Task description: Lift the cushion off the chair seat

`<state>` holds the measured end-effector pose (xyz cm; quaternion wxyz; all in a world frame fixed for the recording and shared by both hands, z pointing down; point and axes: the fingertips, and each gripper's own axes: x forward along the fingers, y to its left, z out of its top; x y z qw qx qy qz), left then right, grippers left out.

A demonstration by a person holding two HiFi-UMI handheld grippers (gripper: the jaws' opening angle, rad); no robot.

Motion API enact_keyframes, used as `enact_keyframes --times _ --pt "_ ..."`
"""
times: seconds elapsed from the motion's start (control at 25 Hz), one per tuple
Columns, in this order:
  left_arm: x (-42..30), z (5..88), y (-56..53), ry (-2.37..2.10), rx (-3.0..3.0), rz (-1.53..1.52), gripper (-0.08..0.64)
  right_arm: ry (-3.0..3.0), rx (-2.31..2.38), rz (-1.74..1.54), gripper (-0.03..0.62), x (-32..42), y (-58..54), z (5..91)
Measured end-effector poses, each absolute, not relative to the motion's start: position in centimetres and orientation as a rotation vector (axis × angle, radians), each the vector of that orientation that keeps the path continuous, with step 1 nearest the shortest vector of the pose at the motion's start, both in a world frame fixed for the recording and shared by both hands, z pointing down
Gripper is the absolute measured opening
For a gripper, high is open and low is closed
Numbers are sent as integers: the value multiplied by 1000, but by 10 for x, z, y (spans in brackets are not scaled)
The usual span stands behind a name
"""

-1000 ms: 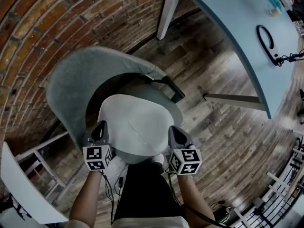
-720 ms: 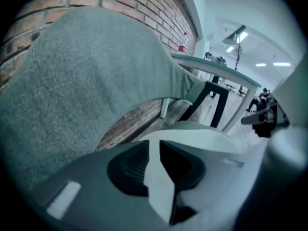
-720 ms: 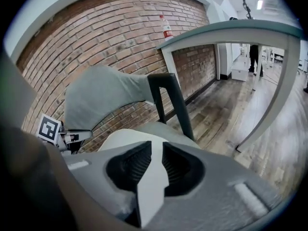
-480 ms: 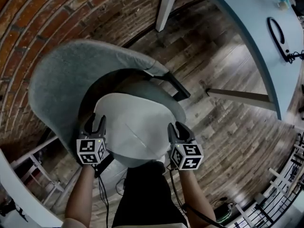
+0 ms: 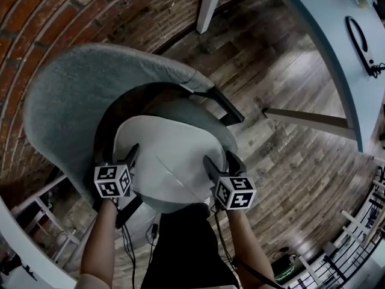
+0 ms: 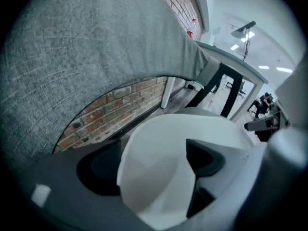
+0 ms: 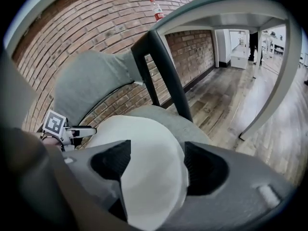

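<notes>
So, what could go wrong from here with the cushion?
Both the left gripper and right gripper have jaws opening around only the near edge of the white cushion, one at each side. A shallow bite there could slip, or the cushion could sag. Uneven closing might tilt it against the chair's backrest.

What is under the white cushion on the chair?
The grey seat shows as a strip past the cushion at its far and right edges. The rest of the seat is covered.
</notes>
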<state>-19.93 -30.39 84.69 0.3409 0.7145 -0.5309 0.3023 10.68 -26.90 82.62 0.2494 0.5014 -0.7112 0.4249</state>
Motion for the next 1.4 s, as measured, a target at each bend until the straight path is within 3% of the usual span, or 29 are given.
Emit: enact_keyframes --times 0.2,0.92,1.12,1.24,1.4 --pt "-199 859 -298 -1363 1791 779 414 -1910 1329 1158 388 100 -263 839" --pt "-196 879 -299 -1359 1736 765 424 -1888 1279 1175 387 93 -262 851" --pt "-177 866 -293 -1429 1771 830 255 -1885 1249 1209 378 89 -258 850" --pt "-152 865 -288 -1428 1844 949 -2 -1876 1223 1227 330 90 -254 849" --pt "-147 865 -285 -1483 1844 999 -9 -1868 1233 1214 327 95 -252 850"
